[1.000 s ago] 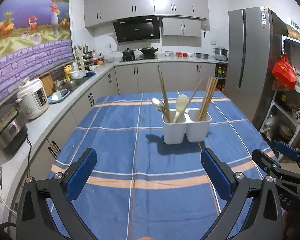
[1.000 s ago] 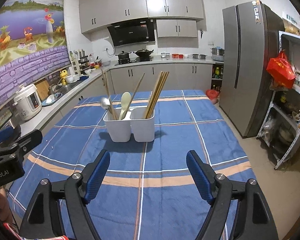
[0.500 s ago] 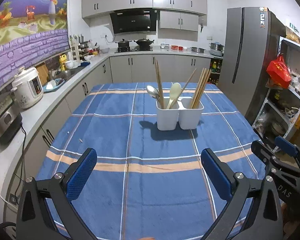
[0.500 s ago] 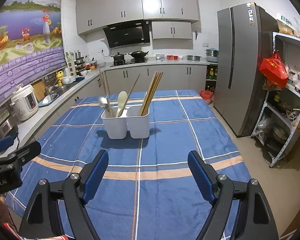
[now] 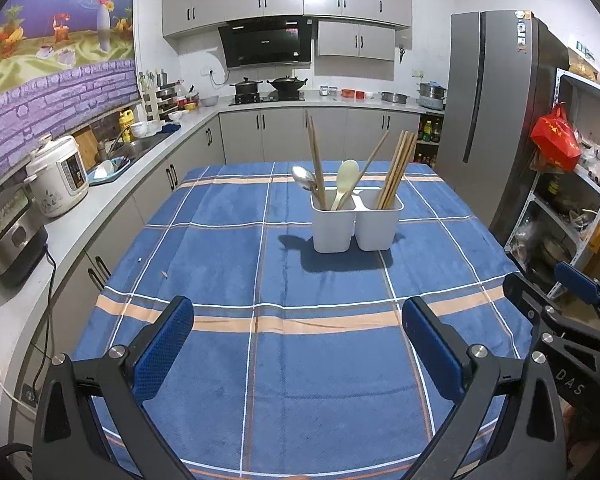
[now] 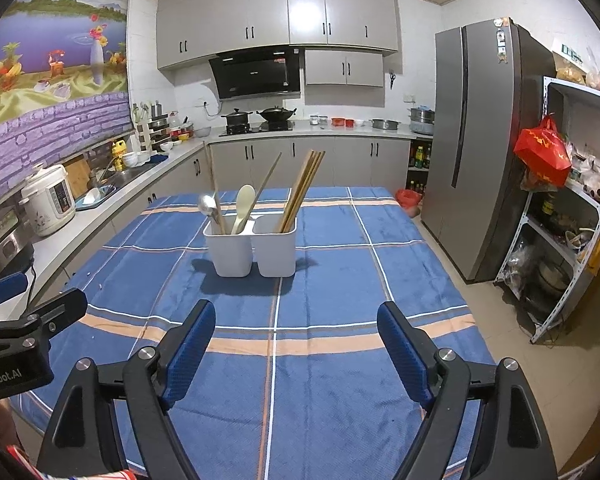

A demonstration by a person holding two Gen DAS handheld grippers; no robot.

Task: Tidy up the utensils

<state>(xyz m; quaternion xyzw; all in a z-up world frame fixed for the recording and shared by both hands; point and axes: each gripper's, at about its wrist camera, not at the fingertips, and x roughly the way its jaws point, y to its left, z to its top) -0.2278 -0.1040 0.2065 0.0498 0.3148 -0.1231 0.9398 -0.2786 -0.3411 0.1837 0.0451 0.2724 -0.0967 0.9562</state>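
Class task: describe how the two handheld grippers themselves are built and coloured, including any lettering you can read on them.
Both the left gripper and the right gripper have black angular frames with triangular cut-outs and silver bolts. Their fingers carry blue textured pads. White lettering shows on the bodies: "DAS" on the right one, "nRobot.AI" on the left. No cables are visible on either.

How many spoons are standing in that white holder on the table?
2, both in the holder's left compartment: a metal spoon at far left and a pale spoon beside it. Shorter ones could be hidden inside.
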